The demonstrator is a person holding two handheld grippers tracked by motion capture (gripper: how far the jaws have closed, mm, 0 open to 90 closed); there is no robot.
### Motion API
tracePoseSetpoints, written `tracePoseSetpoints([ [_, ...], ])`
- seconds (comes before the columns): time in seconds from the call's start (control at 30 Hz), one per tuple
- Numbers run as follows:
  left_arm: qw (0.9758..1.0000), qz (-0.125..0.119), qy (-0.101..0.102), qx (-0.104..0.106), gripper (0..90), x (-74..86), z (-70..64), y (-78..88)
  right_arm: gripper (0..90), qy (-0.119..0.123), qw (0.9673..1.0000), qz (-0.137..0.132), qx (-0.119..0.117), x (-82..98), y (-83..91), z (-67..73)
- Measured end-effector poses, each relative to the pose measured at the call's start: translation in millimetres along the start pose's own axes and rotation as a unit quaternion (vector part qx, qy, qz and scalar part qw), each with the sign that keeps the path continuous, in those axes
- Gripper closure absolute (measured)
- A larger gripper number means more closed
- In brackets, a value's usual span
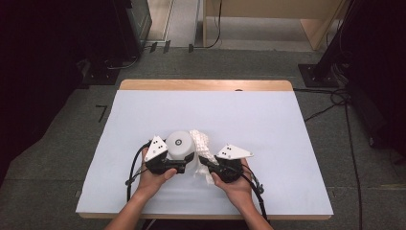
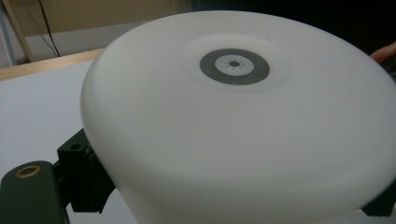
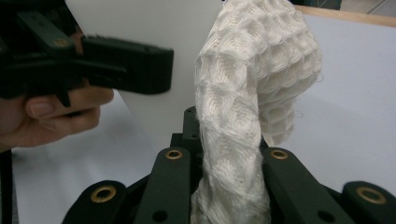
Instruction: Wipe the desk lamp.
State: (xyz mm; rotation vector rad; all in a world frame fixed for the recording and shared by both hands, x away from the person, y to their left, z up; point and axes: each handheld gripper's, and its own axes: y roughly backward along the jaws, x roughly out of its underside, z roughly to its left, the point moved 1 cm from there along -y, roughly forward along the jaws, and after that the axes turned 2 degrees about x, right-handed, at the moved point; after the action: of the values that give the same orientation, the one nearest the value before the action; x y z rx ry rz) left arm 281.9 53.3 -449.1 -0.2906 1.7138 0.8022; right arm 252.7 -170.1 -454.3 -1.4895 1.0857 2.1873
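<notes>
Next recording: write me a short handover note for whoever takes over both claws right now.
Left claw: gripping the white round plastic container, which lies tilted so its flat end with the grey ring faces the high camera.
Right claw: shut on the white waffle-knit cloth, which stands bunched beside the container.
Both are near the front of the light blue table cover.
Done: container and cloth are each gripped.
Left: probably wiping the container with the cloth; whether the cloth touches it yet cannot be told.
</notes>
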Motion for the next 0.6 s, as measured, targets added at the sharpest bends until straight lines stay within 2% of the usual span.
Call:
tracePoseSetpoints([
  [0.27, 0.9999, 0.003, -0.011, 0.012, 8.7, -0.2, -4.2, -1.4, 79.0, 0.005, 0.9996, -0.029, -0.001, -10.8, 11.2, 2.6],
  [0.37, 0.9999, -0.001, -0.01, 0.013, 8.7, -1.6, -2.8, 0.4, 79.0, 0.004, 0.9996, -0.026, -0.002, -9.9, 10.4, 2.5],
  [0.53, 0.9994, -0.025, 0.009, 0.021, 8.7, -8.8, 6.6, 11.0, 79.0, 0.003, 1.0, 0.001, -0.001, 0.4, -2.2, 0.4],
  [0.6, 0.9994, -0.025, 0.01, 0.022, 8.8, -9.2, 7.8, 12.0, 79.0, 0.001, 1.0, 0.004, -0.001, 1.8, -3.8, 0.4],
])
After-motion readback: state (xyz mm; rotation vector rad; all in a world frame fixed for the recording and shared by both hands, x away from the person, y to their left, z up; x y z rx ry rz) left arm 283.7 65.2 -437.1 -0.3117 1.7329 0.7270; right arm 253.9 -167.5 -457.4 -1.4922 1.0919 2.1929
